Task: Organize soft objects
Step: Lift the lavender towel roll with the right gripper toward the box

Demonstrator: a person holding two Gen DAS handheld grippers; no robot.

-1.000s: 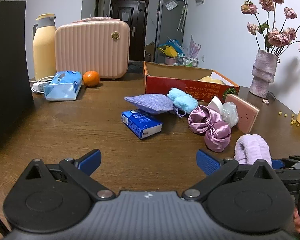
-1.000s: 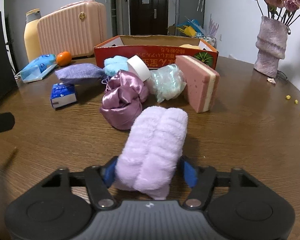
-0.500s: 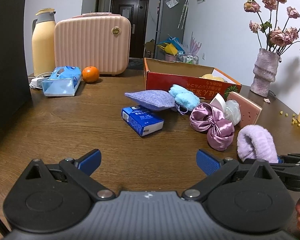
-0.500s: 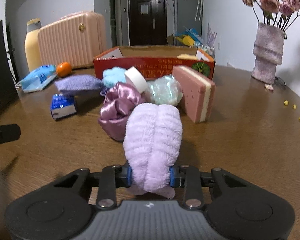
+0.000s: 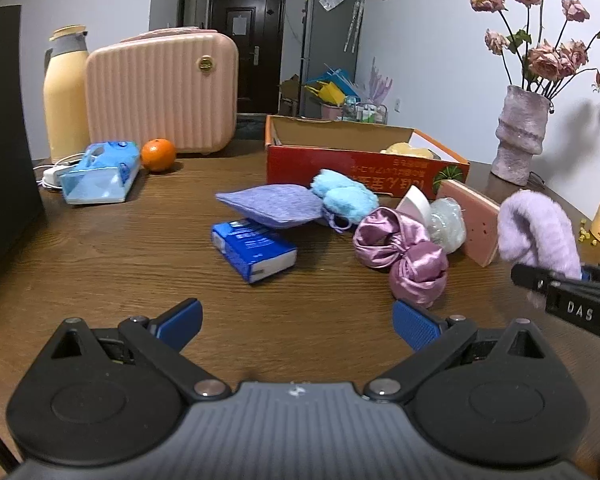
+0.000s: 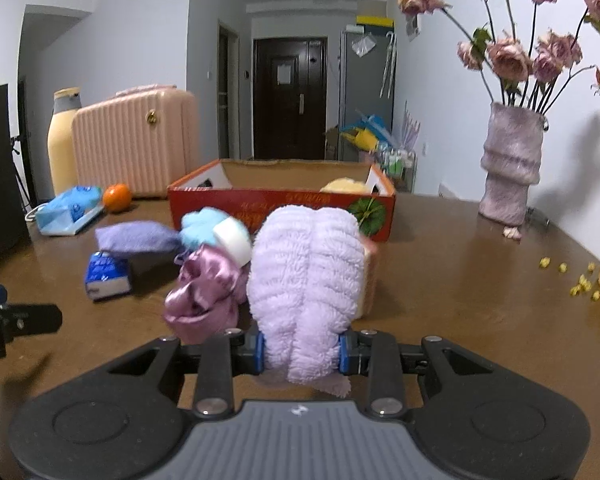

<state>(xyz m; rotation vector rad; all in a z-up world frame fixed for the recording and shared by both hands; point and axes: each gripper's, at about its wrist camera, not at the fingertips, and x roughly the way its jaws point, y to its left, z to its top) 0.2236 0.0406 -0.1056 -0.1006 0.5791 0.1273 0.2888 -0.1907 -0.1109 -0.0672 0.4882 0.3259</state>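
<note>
My right gripper (image 6: 302, 354) is shut on a fluffy lilac headband (image 6: 306, 276), held above the table; the same headband (image 5: 536, 228) shows at the right of the left wrist view. My left gripper (image 5: 298, 320) hangs open over bare wood with nothing between its fingers. Ahead lie a purple satin scrunchie (image 5: 404, 252), a lavender pouch (image 5: 272, 204), a light blue fluffy item (image 5: 342, 196), a clear mesh puff (image 5: 446, 220) and a pink sponge (image 5: 474, 220). Behind them stands an open red cardboard box (image 5: 364, 164) with a yellow soft thing (image 5: 408, 149) inside.
A blue tissue pack (image 5: 254, 250) lies left of the pile. At the back left are a wipes pack (image 5: 100, 172), an orange (image 5: 158, 155), a pink case (image 5: 162, 92) and a yellow flask (image 5: 66, 92). A vase of dried roses (image 6: 508, 164) stands at the right.
The right gripper closed on the lilac headband and lifted it off the table, tilting upward. The left gripper shifted a little and stayed open.
</note>
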